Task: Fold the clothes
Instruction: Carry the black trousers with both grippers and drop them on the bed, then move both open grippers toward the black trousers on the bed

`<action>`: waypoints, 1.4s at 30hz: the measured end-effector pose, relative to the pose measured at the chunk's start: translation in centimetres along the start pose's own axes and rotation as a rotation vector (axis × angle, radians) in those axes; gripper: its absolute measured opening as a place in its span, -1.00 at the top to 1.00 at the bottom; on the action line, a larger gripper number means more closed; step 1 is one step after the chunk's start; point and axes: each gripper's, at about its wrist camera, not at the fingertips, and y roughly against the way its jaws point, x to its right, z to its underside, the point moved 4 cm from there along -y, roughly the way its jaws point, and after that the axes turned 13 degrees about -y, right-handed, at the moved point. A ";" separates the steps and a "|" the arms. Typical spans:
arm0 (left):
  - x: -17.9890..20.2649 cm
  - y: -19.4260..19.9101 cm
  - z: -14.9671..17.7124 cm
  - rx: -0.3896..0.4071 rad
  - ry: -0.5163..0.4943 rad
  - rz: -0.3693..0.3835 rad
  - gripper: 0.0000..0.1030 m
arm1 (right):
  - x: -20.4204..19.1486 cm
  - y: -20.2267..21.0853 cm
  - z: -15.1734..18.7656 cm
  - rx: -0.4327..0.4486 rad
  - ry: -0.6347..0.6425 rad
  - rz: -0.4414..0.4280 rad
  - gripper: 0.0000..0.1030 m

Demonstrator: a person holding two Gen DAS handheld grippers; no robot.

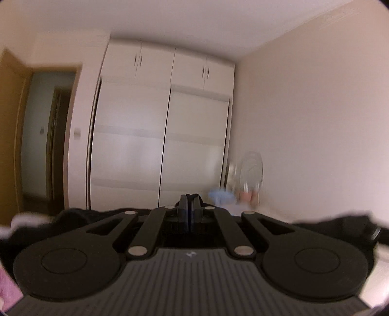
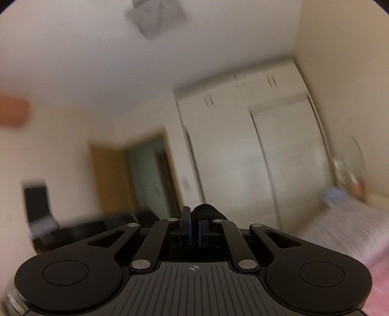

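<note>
Gripping dark garment (image 1: 80, 218) in left gripper (image 1: 189, 206), fingers pressed together, cloth spreading out to both sides; pinching black fabric (image 2: 206, 210) in right gripper (image 2: 193, 226), nearly closed; both pointing up toward white wardrobe (image 1: 160, 126)

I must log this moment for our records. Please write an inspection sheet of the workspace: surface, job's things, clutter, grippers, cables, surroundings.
Surface: bed with pale cover, seen at the right of the right wrist view; pink fabric at its near edge.
Job's things: black garment spread behind the left gripper; a fold of black cloth is pinched in the right gripper.
Clutter: light blue item and a fan near the wall, blurred.
Grippers: left gripper shut on the black garment; right gripper shut on the black garment.
Cables: nothing seen.
Surroundings: white wardrobe, open wooden door, ceiling lamp.
</note>
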 end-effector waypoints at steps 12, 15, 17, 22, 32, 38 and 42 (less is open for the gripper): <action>3.2 7.0 29.1 -0.839 0.162 -0.212 0.85 | 17.6 -0.5 19.9 -0.768 -0.106 0.350 0.35; 5.4 12.9 32.7 -0.900 0.214 -0.272 0.84 | 19.6 4.2 21.4 -0.696 -0.061 0.294 0.32; 7.1 15.2 33.5 -0.906 0.217 -0.301 0.84 | 20.3 6.7 22.1 -0.635 -0.001 0.257 0.29; 10.9 19.1 33.6 -0.903 0.202 -0.367 0.84 | 18.2 11.9 26.7 -0.703 0.222 0.219 0.23; 17.8 21.7 34.5 -0.903 0.192 -0.372 0.72 | 21.0 15.7 32.0 -0.841 0.178 0.247 0.22; 19.5 21.0 33.2 -0.885 0.132 -0.374 0.64 | 21.5 16.6 30.3 -0.752 0.234 0.255 0.22; 20.2 20.3 32.8 -0.875 0.093 -0.371 0.57 | 22.3 17.1 30.3 -0.751 0.223 0.275 0.22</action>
